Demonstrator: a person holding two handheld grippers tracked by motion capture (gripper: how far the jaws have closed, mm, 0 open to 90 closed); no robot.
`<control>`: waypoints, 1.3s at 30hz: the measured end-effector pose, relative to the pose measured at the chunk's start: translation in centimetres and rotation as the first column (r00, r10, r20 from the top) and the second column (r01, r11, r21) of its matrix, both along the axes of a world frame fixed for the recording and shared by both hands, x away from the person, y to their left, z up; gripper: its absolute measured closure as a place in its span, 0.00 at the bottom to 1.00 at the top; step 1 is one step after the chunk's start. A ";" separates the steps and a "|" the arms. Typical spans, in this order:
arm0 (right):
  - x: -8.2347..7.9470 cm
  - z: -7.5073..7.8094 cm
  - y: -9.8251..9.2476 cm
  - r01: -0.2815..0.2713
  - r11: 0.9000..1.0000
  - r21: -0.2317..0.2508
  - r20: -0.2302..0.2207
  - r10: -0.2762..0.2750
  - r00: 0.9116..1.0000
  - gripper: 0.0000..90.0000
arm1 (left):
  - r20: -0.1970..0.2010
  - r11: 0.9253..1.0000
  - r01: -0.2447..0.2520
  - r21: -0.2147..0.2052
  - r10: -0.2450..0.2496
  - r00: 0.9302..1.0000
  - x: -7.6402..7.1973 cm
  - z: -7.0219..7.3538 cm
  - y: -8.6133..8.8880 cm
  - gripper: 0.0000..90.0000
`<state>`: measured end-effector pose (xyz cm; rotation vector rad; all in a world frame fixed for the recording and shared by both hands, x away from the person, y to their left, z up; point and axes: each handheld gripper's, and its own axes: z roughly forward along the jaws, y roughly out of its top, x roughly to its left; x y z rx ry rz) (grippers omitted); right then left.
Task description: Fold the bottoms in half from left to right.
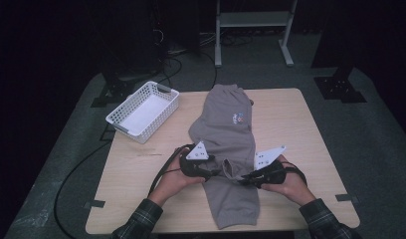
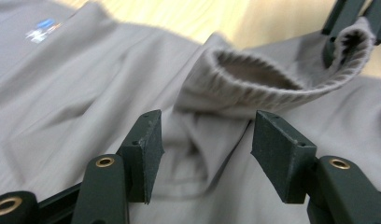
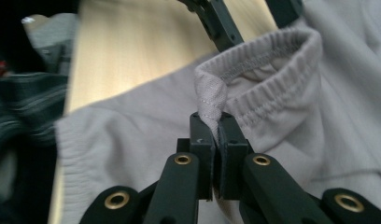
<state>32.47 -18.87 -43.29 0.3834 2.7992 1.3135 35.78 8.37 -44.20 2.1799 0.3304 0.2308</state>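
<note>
The right gripper (image 3: 215, 140) pinches the ribbed cuff (image 3: 268, 70) of the grey cotton sweatpants (image 1: 226, 134); the left gripper (image 2: 205, 154) stands spread beside it. The pants lie along the pale wooden table (image 1: 290, 119), a white slotted plastic basket (image 1: 143, 110) nearby, dark room around.

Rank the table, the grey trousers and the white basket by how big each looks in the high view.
1. Table, clearly the largest.
2. Grey trousers, running across most of the table's depth.
3. White basket, the smallest, though it sits farther from the camera, which shrinks it somewhat.
</note>
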 end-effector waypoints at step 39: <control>-0.6 3.1 -3.2 -0.010 0.998 0.061 0.000 0.010 1.000 0.95 | -0.097 0.956 0.265 -0.125 -0.278 0.956 -3.3 1.6 -0.6 0.92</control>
